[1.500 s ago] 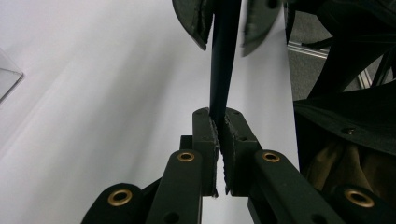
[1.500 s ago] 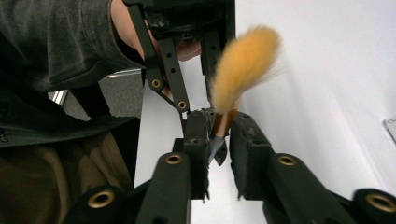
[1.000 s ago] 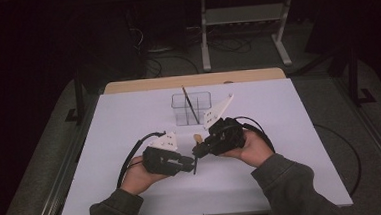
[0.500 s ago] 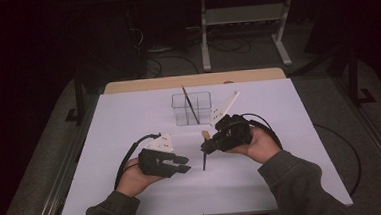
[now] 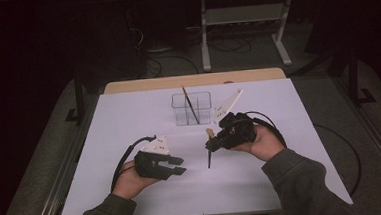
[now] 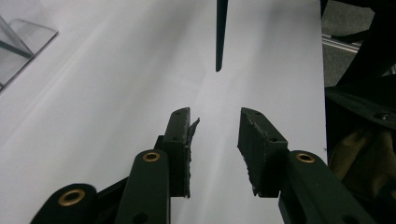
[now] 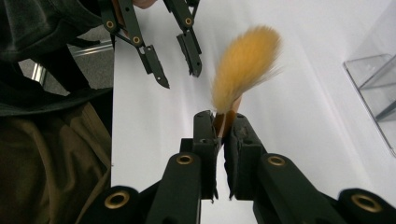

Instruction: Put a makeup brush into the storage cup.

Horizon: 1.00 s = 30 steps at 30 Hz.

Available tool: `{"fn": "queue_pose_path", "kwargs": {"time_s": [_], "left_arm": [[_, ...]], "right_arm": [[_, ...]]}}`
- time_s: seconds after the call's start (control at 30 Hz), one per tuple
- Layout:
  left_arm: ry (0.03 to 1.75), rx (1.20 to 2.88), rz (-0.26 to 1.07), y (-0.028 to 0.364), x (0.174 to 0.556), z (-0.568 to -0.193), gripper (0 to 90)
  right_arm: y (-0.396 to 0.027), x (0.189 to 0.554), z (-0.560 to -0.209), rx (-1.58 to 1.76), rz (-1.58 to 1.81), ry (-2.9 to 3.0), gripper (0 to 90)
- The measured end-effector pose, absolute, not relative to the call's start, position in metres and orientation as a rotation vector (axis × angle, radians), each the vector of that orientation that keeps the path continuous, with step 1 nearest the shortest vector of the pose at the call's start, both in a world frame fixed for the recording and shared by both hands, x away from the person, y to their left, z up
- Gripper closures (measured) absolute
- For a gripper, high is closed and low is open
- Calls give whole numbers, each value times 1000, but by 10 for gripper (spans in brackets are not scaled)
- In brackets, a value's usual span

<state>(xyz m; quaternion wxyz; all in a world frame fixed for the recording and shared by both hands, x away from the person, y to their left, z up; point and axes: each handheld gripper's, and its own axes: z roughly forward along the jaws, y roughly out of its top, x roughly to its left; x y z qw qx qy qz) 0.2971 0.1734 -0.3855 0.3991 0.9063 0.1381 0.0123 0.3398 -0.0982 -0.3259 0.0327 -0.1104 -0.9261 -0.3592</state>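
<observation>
The right gripper [image 5: 212, 145] pinched a black-handled brush with tan bristles [image 5: 209, 155] near its ferrule, handle hanging toward six o'clock over the white table [image 5: 129, 116]. The left gripper [image 5: 178, 166], empty, jaws just opening, lay at nine o'clock. The clear plastic holder [image 5: 192, 108] stood at twelve o'clock, nearer the right hand.

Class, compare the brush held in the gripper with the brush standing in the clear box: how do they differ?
The held brush is clamped near its tan bristles by the right gripper, handle tip pointing down above the table; the boxed brush leans free in the clear box, untouched. The held brush is nearer the person. Both have thin dark handles.
</observation>
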Motion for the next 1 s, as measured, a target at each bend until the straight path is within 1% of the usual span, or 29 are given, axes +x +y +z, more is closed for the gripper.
{"fn": "queue_pose_path", "kwargs": {"time_s": [1.0], "left_arm": [[407,2284,57,191,295,-390,582]], "right_arm": [[-115,349,-327,-408,-1072,-2870,826]]}}
